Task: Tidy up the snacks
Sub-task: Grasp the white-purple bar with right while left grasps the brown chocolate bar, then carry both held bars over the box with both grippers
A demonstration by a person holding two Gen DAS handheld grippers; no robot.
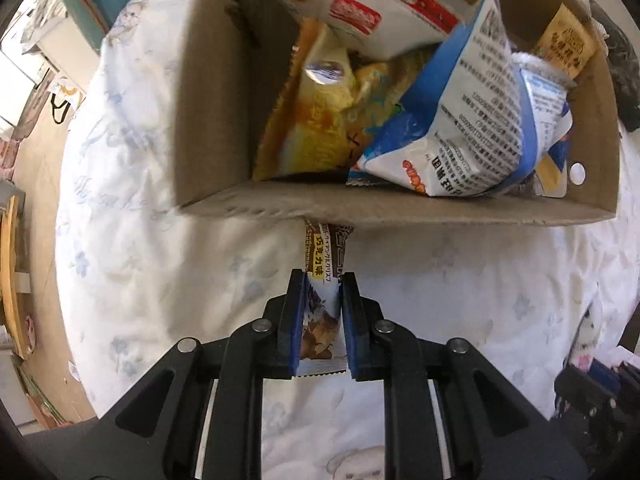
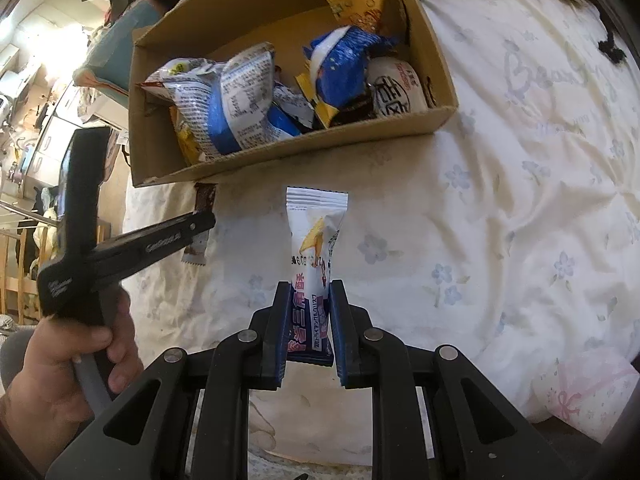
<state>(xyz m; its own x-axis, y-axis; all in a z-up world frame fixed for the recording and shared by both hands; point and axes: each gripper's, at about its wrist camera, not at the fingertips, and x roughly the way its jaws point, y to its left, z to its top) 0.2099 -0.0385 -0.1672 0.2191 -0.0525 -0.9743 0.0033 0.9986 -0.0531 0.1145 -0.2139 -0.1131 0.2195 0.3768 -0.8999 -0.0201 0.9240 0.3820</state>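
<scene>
With the left gripper (image 1: 322,280) pinching a brown snack bar (image 1: 322,312) and the right gripper (image 2: 308,286) a white packet (image 2: 314,240), both just short of the box (image 1: 400,210) ahead, either could catch its near wall and slip.

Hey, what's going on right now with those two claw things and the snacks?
Left gripper shut on brown chocolate snack packet. Right gripper shut on white snack packet. Both outside cardboard box, over the floral bedsheet. Nothing in the way.
</scene>
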